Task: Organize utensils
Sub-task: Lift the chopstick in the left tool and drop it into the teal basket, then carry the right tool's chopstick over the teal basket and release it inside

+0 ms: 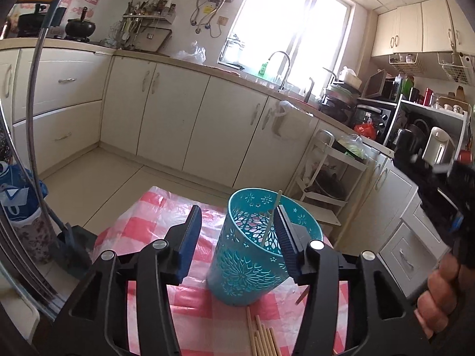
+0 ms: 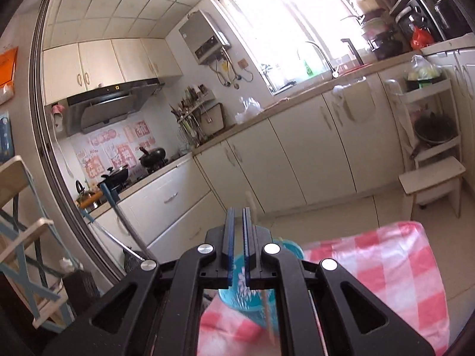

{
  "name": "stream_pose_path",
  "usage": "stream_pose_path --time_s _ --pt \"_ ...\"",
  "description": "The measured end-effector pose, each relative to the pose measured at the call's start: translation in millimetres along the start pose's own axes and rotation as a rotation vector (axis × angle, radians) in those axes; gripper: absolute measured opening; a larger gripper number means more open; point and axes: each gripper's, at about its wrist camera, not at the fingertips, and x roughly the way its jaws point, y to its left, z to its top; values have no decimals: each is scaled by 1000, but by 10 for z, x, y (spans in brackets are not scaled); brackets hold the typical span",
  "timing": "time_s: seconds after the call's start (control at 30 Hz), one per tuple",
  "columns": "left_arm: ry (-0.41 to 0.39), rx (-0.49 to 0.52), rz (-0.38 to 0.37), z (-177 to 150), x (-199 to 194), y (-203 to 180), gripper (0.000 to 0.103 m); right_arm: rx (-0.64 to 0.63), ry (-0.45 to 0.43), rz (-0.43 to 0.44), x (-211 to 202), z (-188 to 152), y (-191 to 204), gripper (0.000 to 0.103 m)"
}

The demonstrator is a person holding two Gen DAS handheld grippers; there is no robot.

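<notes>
- Evidently the step in hand was loading chopsticks into the teal holder [image 1: 249,246], which stood upright on the checked cloth of the bench [image 1: 142,225], toward its far edge.
- One chopstick [image 1: 271,218] leaned inside the holder, its tip above the rim.
- More loose chopsticks [image 1: 262,338] lay flat on the cloth just near of the holder, waiting.
- The left tool [image 1: 237,234] had its jaws apart, nothing pressed between the pads; the right pad stood in front of the holder's rim, the left pad clear of it.
- The right tool [image 2: 236,237] had its jaws together and appeared to pinch a thin pale stick [image 2: 268,320], blurred below it; I could not be sure of the grip.
- Doing it well likely meant bringing the stick's lower end over the holder's mouth before letting go.
- Steadying the light holder with the left tool would probably guard against tipping it.
- Releasing low would keep the stick from bouncing out.
</notes>
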Motion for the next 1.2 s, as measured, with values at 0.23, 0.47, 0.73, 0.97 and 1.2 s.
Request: stream_pose_path --time_s 0.23,0.47,0.73,0.97,1.2 --pt "-7 -37 14 112 -86 113 53 16 74 -34 334 22 -48 6" --pt "24 -83 30 121 -96 254 62 -30 446 -387 562 -691 -761 54" --pt "53 -50 33 104 -48 214 67 -136 698 -594 1140 -1276 -1305 33" --pt "77 -43 20 93 6 174 67 -131 661 -560 1012 -1305 -1289 6" --pt "84 -37 28 58 14 159 70 88 289 -271 376 -369 -706 6"
